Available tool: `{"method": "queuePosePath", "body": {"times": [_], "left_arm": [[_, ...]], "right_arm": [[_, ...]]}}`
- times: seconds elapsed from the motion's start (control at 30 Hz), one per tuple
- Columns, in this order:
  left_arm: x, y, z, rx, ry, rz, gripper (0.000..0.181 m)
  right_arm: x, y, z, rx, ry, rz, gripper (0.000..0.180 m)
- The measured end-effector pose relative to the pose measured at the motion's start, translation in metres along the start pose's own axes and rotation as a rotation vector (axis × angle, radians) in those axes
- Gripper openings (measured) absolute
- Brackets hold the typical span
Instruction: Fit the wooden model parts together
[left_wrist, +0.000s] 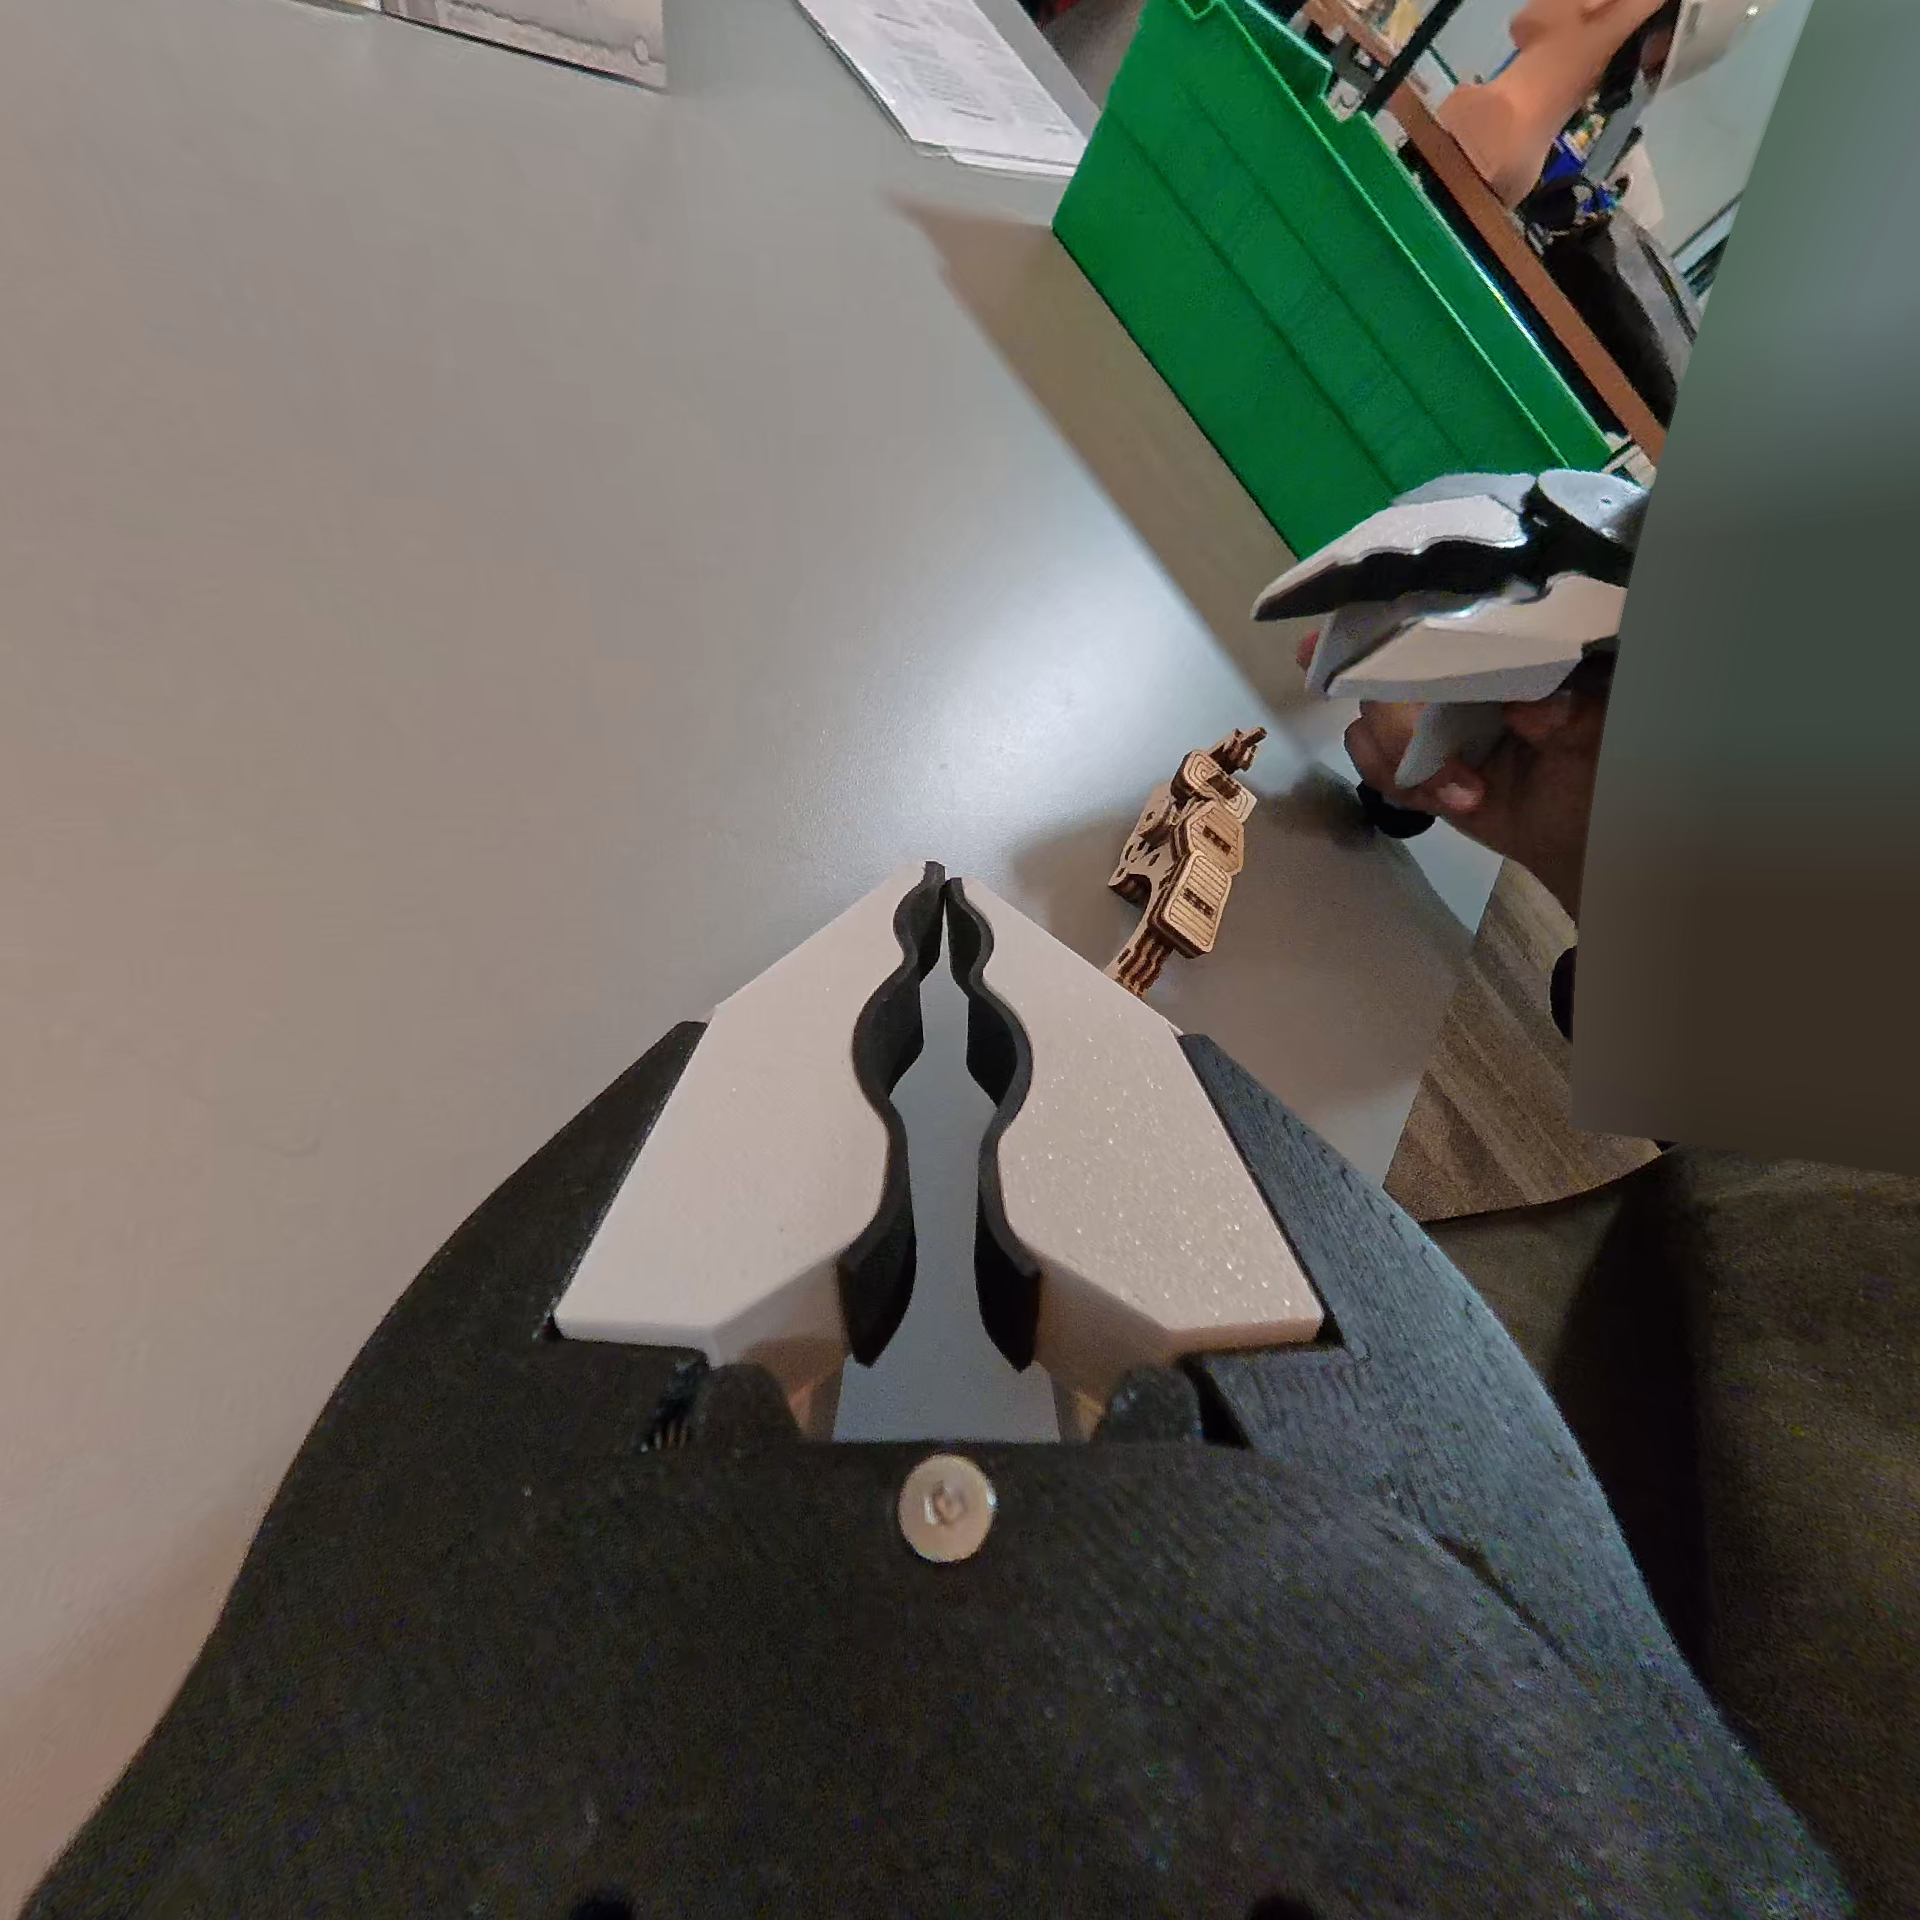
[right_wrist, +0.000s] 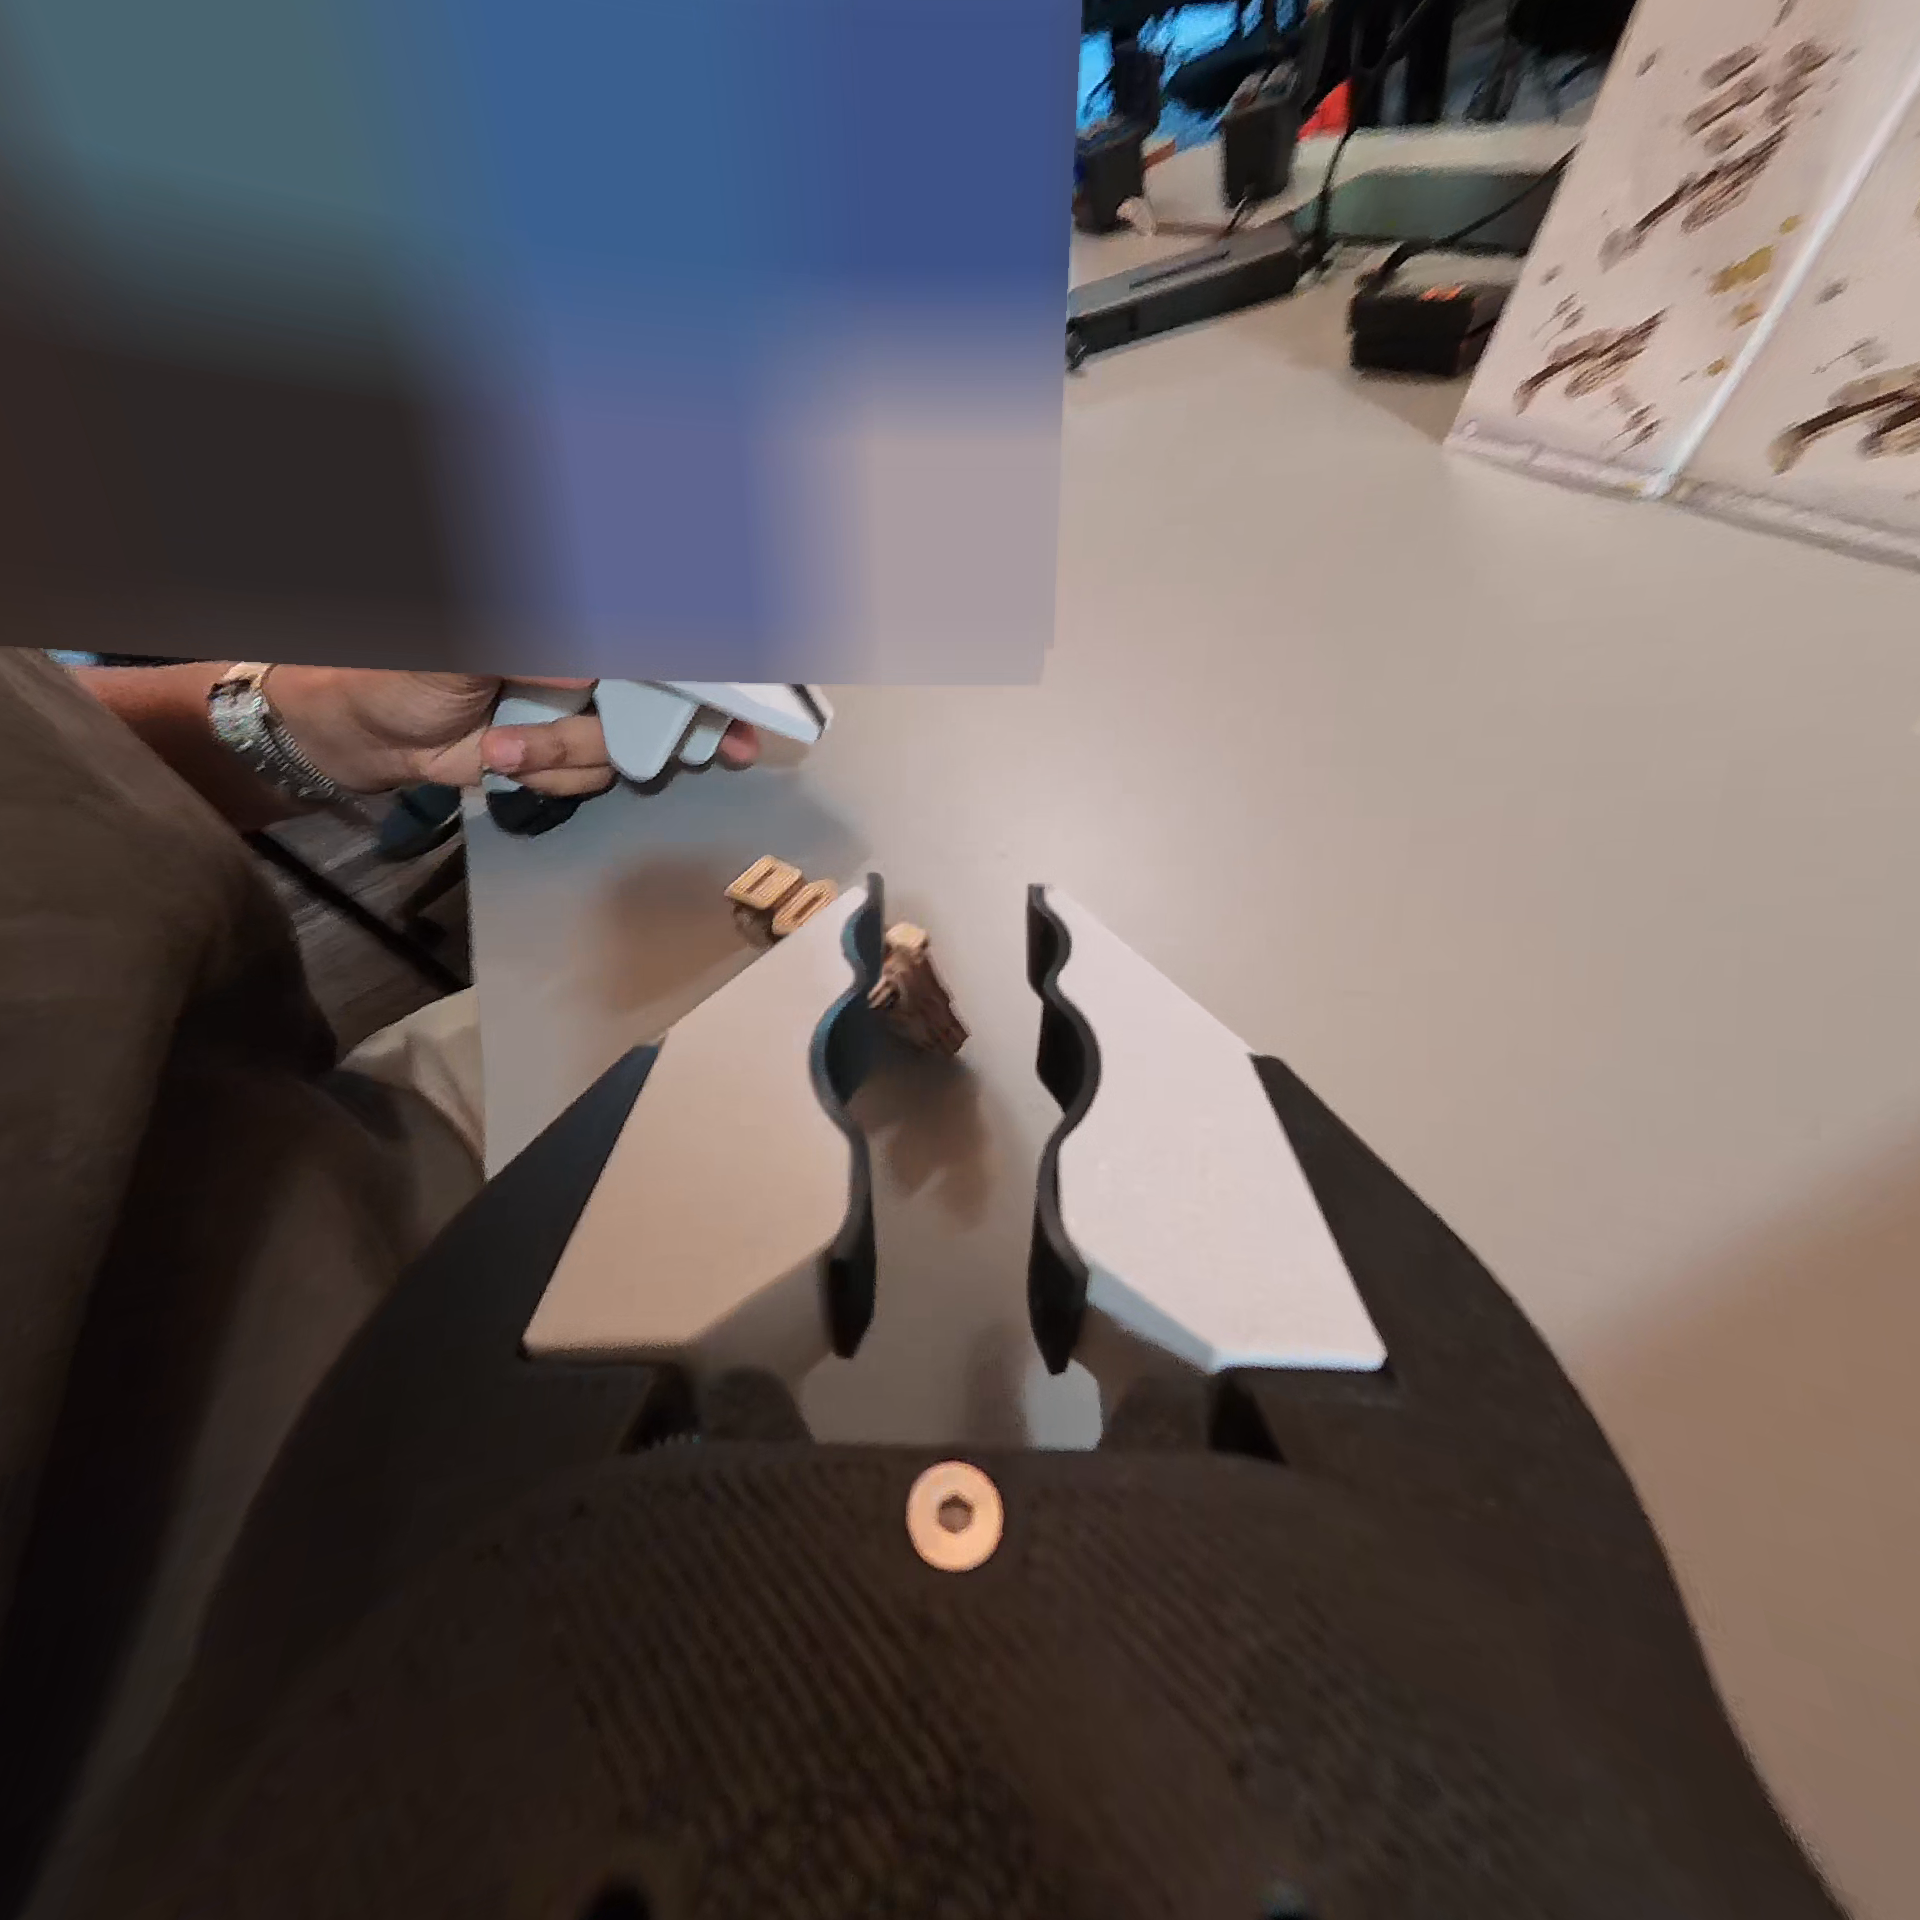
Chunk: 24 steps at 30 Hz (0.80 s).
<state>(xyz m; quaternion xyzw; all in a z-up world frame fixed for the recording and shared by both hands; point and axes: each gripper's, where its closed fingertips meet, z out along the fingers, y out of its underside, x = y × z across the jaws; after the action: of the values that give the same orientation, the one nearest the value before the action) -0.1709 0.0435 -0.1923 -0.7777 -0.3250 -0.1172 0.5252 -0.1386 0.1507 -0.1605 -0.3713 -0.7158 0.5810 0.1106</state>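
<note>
The laser-cut plywood model (left_wrist: 1184, 862) lies on the flat grey table (left_wrist: 520, 520) near its front edge; the green plastic crate (left_wrist: 1299, 312) stands farther back behind it

On the grey table (left_wrist: 520, 623): one assembled wooden model (left_wrist: 1184, 862), two handheld grippers, left (left_wrist: 940, 883) and right (right_wrist: 951, 896), one green bin (left_wrist: 1299, 301), two paper sheets (left_wrist: 956, 83), and one stained white board (right_wrist: 1714, 260).

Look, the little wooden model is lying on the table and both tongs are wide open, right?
Not quite. Only the right tongs are open; the left tongs are closed, tips touching, as the left wrist view shows. The wooden model does lie on the table.
</note>
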Motion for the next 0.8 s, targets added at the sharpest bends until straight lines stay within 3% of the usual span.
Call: {"method": "queuePosePath", "body": {"times": [0.2,0.43,0.8], "left_arm": [[0.008,0.003,0.001,-0.016,0.031,0.028,0.001],[0.024,0.012,0.004,-0.051,0.071,0.089,0.009],[0.033,0.017,0.006,-0.076,0.091,0.128,0.018]], "right_arm": [[-0.014,0.018,0.004,-0.113,-0.066,-0.023,0.033],[-0.015,0.034,0.009,-0.216,-0.032,-0.128,0.034],[-0.009,0.022,0.009,-0.155,-0.029,-0.131,0.017]]}}
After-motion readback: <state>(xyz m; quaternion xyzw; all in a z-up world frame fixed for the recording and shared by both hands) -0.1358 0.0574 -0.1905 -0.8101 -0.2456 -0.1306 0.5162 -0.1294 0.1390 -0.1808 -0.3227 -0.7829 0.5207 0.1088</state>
